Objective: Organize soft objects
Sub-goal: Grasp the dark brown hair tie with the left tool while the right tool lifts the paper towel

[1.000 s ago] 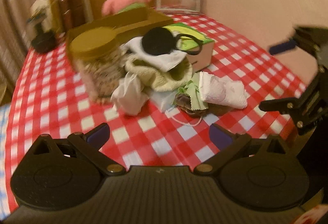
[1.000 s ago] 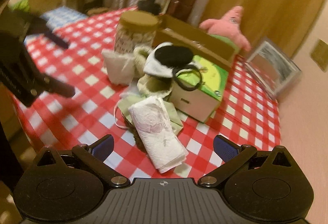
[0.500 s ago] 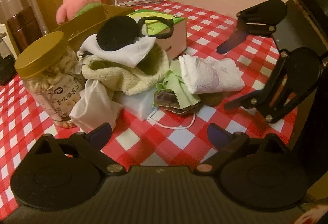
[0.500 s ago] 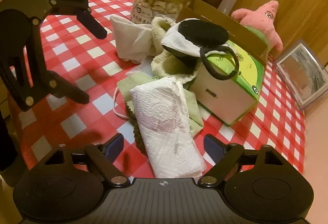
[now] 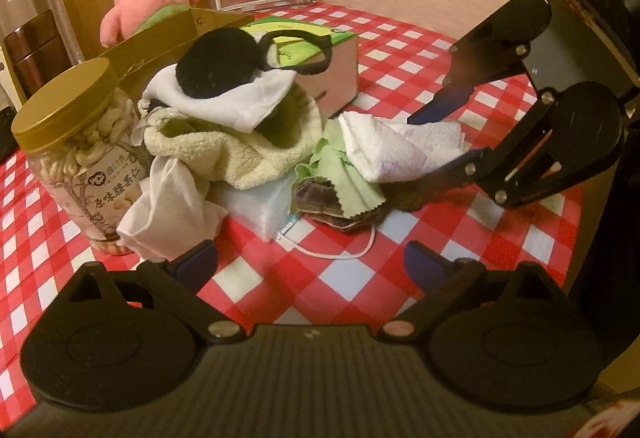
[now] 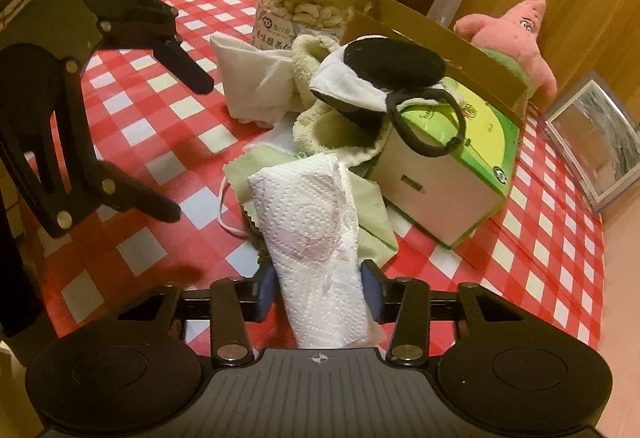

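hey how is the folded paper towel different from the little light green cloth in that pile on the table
The paper towel is white and embossed; the light green cloth is plain, with zigzag-cut edges. The paper towel is folded thick and lies on top; the light green cloth is thin and spread beneath it. The right gripper is closing around the paper towel's near end; nothing grips the light green cloth. Both are soft and sit in the same pile.

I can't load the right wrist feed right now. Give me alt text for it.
The right gripper is closing its jaws around the near end of a folded white paper towel, which lies on a green cloth on the red-checked tablecloth. Behind it are piled cloths, a green-topped box and a nut jar; the open left gripper hovers at left.
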A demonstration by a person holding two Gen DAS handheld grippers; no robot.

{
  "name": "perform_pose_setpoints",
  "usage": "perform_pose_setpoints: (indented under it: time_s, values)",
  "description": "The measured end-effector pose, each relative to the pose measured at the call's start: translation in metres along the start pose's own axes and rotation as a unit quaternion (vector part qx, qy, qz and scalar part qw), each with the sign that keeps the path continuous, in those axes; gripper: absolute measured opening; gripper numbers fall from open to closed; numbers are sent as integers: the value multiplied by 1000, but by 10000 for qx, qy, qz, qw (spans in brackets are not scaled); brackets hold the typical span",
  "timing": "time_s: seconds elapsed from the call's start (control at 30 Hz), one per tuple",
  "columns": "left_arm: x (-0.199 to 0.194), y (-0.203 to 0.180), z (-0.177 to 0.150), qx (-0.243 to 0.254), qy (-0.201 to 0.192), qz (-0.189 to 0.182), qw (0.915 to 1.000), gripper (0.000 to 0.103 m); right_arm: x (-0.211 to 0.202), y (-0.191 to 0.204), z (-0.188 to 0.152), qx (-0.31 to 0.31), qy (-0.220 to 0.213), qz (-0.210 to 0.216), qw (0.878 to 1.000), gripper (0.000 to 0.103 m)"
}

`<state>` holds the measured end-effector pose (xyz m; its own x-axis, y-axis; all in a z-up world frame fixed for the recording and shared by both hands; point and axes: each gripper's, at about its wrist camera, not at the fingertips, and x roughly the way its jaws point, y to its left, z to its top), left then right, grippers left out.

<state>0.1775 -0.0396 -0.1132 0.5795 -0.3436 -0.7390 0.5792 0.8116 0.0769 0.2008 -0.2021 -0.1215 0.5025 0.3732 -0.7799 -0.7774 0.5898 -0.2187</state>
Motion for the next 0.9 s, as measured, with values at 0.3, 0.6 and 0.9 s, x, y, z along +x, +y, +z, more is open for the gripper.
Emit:
perform_pose_setpoints:
  time_s: [0.3,0.6,0.9]
  values:
    - [-3,-21,12,134,-283,-103,9995,95,-23,-12,-5,433,-112,-220,9988,36]
    - [13,-57,27,684,-345,-265,9967,66,-33,-32,-13,770,-61,-569,9954,36]
    - [50,-82,35,1258,-70,8,9920,50,-37,-46,-22,1002,-73,-678,9926,36]
